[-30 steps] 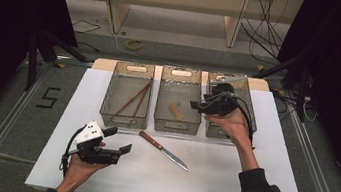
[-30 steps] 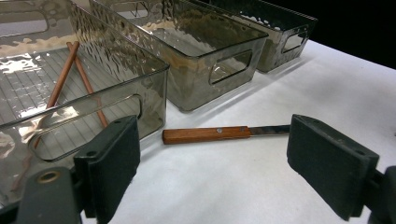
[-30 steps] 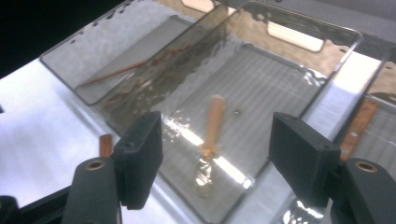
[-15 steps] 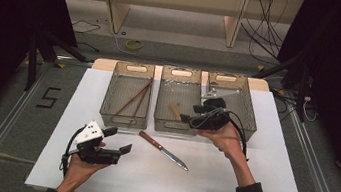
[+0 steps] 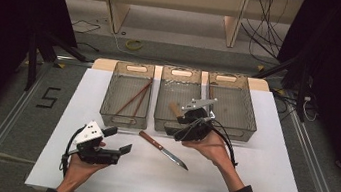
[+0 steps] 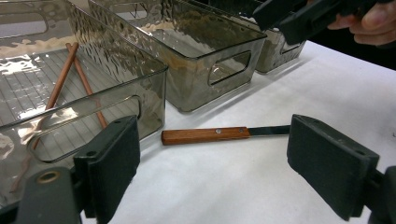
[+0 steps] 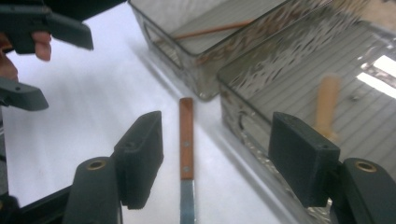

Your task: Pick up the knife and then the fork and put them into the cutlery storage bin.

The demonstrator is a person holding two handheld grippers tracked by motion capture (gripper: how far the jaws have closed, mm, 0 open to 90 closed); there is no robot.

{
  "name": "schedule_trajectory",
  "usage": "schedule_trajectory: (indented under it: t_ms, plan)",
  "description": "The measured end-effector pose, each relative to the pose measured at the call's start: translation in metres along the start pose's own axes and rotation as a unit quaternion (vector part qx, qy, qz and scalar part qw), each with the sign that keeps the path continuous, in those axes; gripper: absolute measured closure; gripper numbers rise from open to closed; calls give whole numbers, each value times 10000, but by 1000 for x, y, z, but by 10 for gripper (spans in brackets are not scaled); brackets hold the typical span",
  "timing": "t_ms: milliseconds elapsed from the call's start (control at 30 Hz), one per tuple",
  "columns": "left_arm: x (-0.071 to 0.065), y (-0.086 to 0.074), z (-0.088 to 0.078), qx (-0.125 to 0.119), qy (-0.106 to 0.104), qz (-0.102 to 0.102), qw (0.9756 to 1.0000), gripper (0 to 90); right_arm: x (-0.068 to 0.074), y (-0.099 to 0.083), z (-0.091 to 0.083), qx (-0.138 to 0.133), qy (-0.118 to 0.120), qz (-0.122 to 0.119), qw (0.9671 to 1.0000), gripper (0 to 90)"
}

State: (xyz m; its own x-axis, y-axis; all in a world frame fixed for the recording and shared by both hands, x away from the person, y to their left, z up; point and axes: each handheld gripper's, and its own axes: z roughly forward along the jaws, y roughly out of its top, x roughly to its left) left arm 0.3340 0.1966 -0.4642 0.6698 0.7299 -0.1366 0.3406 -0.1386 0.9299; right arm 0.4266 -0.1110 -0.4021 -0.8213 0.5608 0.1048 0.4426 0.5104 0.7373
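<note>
A knife (image 5: 163, 149) with a wooden handle and steel blade lies flat on the white table, just in front of the bins. My left gripper (image 5: 118, 139) is held low at the front left with its jaws wide open, and the knife (image 6: 205, 135) lies a little beyond them. My right gripper (image 5: 178, 131) hovers at the front of the middle bin, open, with nothing between its pads. Seen along its jaws, the knife handle (image 7: 186, 140) lies on the table below the right gripper (image 7: 229, 158), nearer its left jaw.
Three clear smoky bins stand in a row at the back. The left bin (image 5: 122, 119) holds brown chopsticks (image 5: 135, 98), the middle bin (image 5: 159, 99) a short wooden-handled piece (image 5: 175, 109). The right bin (image 5: 253, 112) stands beside them. White tabletop (image 5: 248, 177) spreads to the front and right.
My right hand has come left and down from over the right bin to the front of the middle bin, close above the knife. The left hand has stayed put.
</note>
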Motion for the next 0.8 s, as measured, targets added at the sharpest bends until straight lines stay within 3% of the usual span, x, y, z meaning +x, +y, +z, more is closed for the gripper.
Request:
schedule_trajectory:
  t_ms: [533,800]
  plan:
    - [0,0,0,-1,-4,6,10000,165,14,-10,38,601,218,-326,9974,420]
    - [0,0,0,-12,-1,-3,10000,165,15,-17,59,965,188,-331,9946,469]
